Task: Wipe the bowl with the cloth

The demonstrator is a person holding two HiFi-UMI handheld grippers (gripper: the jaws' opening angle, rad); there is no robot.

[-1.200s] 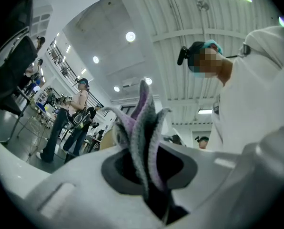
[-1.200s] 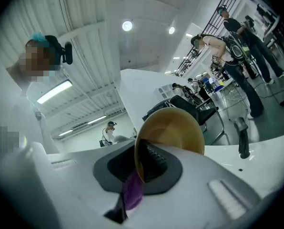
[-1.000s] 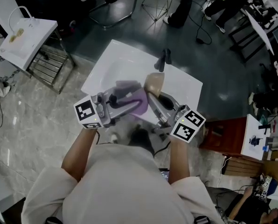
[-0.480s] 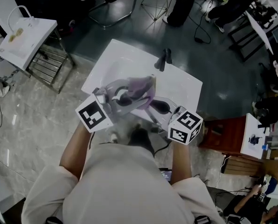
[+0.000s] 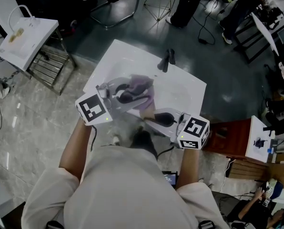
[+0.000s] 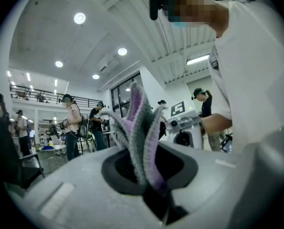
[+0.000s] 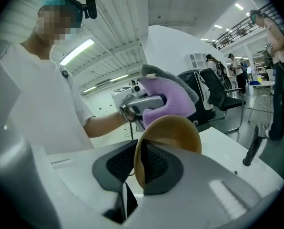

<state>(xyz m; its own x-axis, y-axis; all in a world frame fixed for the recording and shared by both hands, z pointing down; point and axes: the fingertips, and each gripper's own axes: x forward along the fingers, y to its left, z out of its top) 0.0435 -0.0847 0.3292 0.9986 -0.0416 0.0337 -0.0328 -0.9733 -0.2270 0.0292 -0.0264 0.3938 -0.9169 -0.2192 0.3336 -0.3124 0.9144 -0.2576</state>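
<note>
A tan bowl stands on edge, its rim pinched between the pads of my right gripper, whose jaws have just been opening slightly with the rim still between them. My left gripper is shut on a purple and grey cloth that sticks up from its jaws. In the right gripper view the cloth sits just behind the bowl's top edge. In the head view the left gripper holds the cloth over the white table. There the right gripper is close below it, and the bowl is hidden.
A black upright object stands near the table's far edge. A wire rack with a white bag is at the left, a red-brown cabinet at the right. Chairs and several people stand around.
The right gripper has drawn back toward my body, taking the bowl out of the head view. The left gripper has rolled and the cloth now lies further from me.
</note>
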